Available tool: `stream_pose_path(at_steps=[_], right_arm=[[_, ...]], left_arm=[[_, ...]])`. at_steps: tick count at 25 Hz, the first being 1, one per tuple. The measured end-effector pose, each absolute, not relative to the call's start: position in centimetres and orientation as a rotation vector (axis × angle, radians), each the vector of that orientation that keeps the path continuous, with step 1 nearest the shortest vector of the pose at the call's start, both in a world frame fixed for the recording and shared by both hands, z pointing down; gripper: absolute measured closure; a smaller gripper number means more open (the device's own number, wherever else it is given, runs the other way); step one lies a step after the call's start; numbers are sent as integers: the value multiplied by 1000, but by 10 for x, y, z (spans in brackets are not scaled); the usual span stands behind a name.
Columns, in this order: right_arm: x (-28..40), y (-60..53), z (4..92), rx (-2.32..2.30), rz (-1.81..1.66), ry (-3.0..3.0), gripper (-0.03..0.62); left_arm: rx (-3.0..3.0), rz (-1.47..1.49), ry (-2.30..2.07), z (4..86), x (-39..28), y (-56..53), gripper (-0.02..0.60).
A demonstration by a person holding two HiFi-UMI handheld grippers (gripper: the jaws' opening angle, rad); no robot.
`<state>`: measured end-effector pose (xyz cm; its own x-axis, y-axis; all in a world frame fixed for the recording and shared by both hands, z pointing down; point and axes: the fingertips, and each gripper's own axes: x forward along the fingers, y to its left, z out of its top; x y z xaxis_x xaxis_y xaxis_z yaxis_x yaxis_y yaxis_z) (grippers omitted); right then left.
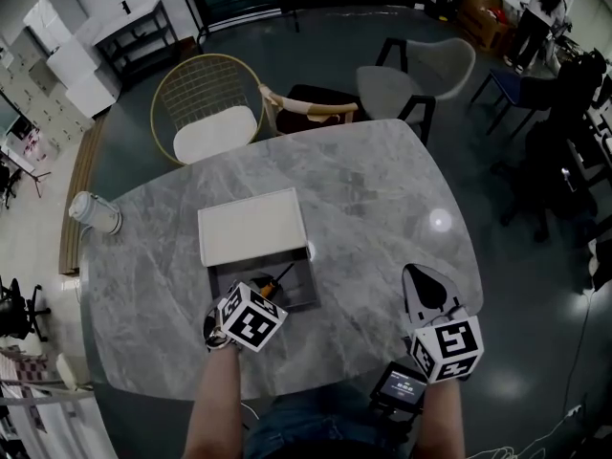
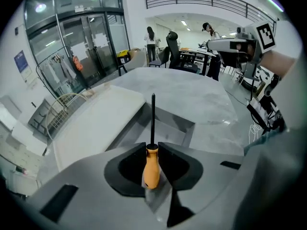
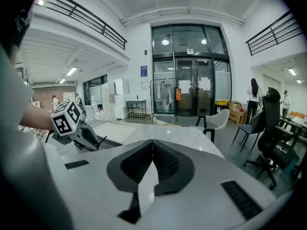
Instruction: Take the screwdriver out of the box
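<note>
Screwdriver [image 2: 151, 169] clamped by handle in left claw [image 2: 152, 146], shaft pointing seemingly over box [image 2: 188, 128].

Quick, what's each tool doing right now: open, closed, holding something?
Left tool: closed on the orange-handled screwdriver.
Right tool: closed, holding nothing.

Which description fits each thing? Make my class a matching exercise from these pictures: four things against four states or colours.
1 screwdriver
2 left gripper
3 right gripper
4 white lid

a jaws together, empty
b flat on the table beside the box
c orange handle, dark shaft
d shut on a handle

Pairs: 1-c; 2-d; 3-a; 4-b
</note>
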<state>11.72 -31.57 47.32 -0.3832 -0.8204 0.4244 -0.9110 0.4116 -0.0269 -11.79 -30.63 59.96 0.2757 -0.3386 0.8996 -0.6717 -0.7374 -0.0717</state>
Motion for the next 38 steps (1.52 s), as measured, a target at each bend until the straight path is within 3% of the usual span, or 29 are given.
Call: stream_pose_path(at_steps=[17, 38], right_arm=[[135, -265, 435, 1592, 295, -2376, 569], [133, -268, 371, 1761, 181, -2391, 569]], left_arm=[[2401, 1167, -1304, 516, -110, -310, 495], [2606, 72, -1530, 362, -115, -330, 495]])
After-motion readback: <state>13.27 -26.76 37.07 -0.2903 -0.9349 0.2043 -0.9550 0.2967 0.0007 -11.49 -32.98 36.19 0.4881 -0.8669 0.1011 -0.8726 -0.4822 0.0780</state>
